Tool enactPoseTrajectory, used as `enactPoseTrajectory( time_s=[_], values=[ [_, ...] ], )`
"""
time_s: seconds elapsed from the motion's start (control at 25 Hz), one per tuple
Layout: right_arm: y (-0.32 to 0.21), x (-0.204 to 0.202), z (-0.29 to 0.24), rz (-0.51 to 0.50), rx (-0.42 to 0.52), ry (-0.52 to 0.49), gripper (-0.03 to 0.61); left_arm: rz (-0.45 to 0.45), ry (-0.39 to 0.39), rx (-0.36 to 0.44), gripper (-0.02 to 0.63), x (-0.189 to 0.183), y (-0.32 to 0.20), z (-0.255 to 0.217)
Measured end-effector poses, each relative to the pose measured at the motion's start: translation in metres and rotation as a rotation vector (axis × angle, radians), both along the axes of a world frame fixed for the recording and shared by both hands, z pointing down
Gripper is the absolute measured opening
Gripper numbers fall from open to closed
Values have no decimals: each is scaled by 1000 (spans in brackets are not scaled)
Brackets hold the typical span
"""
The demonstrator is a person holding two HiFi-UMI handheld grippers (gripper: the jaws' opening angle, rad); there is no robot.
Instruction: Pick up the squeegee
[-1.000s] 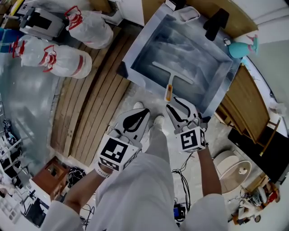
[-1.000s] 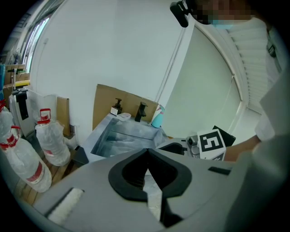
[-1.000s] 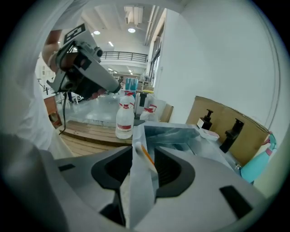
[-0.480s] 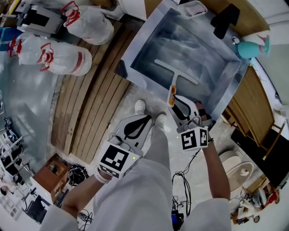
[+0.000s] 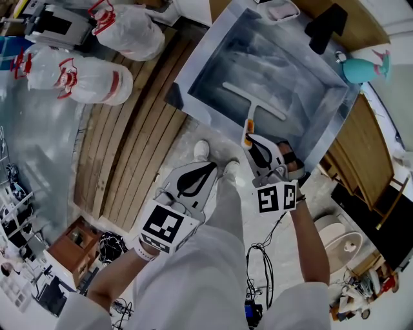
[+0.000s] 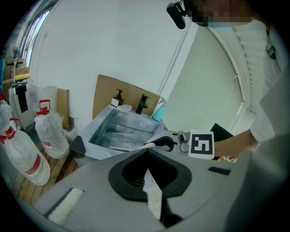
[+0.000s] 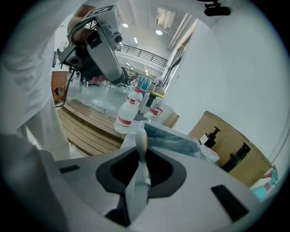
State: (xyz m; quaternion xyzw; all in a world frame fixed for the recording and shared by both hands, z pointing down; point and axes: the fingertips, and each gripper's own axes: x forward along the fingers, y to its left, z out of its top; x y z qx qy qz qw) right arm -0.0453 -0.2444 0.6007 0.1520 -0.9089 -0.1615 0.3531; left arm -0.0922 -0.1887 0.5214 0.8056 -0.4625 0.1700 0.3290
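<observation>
The squeegee (image 5: pixel 255 102) lies in a steel sink (image 5: pixel 193 71), white blade across the basin and its orange-tipped handle (image 5: pixel 248 129) reaching over the near rim. My right gripper (image 5: pixel 249 142) is at that handle's end. Its jaws are closing, and in the right gripper view the handle (image 7: pixel 141 138) stands upright between the pads, which press on it at my right gripper (image 7: pixel 141 154). My left gripper (image 5: pixel 211 166) hovers above the floor short of the sink, shut with nothing in it; in the left gripper view its tips (image 6: pixel 147 153) meet.
Two tied plastic bags (image 5: pixel 84 80) lie on a wooden slatted floor (image 5: pixel 129 148) left of the sink. A black tap (image 5: pixel 326 26), a soap dish (image 5: pixel 284 9) and a teal bottle (image 5: pixel 361 67) stand along the sink's far side. The person's shoes (image 5: pixel 202 149) are below the rim.
My right gripper has moved forward to the squeegee's handle end and rolled, and its jaws have come together around the handle. The left gripper has sunk slightly.
</observation>
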Motion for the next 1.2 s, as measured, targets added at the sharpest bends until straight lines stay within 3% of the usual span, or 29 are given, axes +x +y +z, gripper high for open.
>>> enactPoseTrajectory(
  time_s=[0.2,0.4,0.92,1.2],
  values=[
    [-9,1,-13,61,-35,-29,46,9,-2,15,-2,4,-1,-5],
    [-18,2,-45,154,-90,-135,46,18,-2,41,-2,9,-4,-15],
    [-15,24,-144,300,-42,-247,46,7,28,149,-2,16,-7,-63],
    [-1,48,-214,472,-45,-397,46,32,30,236,-2,13,-3,-102]
  ],
)
